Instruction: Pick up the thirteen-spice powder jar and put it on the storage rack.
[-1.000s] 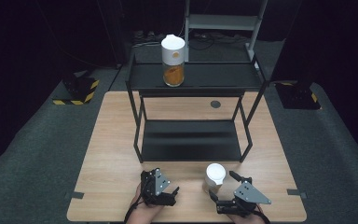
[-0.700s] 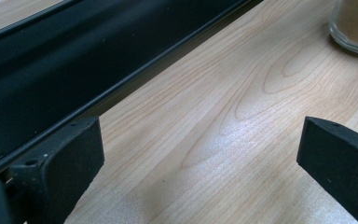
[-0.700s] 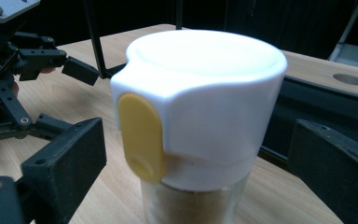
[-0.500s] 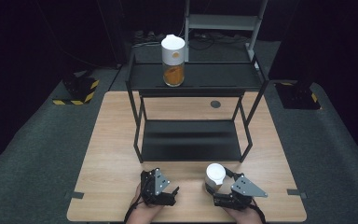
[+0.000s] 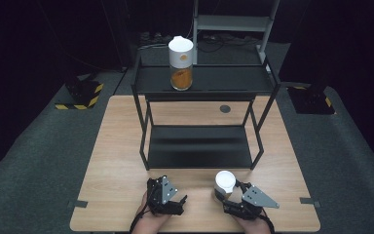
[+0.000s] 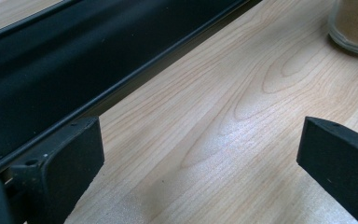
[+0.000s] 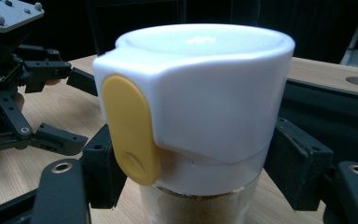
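Note:
A glass jar (image 5: 224, 181) with a white cap and a yellow tab stands on the wooden table (image 5: 121, 146) near its front edge, with brownish powder inside. My right gripper (image 5: 222, 193) has just been closing, and its pads now press on both sides of the jar (image 7: 200, 98) just under the cap. My left gripper (image 5: 177, 202) rests on the table to the left of the jar, open with bare wood between its jaws (image 6: 200, 154). The jar's base (image 6: 354, 23) shows at the top right of the left gripper view.
A black two-level metal rack (image 5: 199, 146) stands mid-table just beyond both grippers. On its top shelf is a second white-capped jar (image 5: 180, 63) holding orange powder. A round hole (image 5: 225, 108) sits in the tabletop behind the rack. Dark floor surrounds the table.
My right gripper's jaws have closed in on the jar, which stays in the same spot. The left gripper has not moved.

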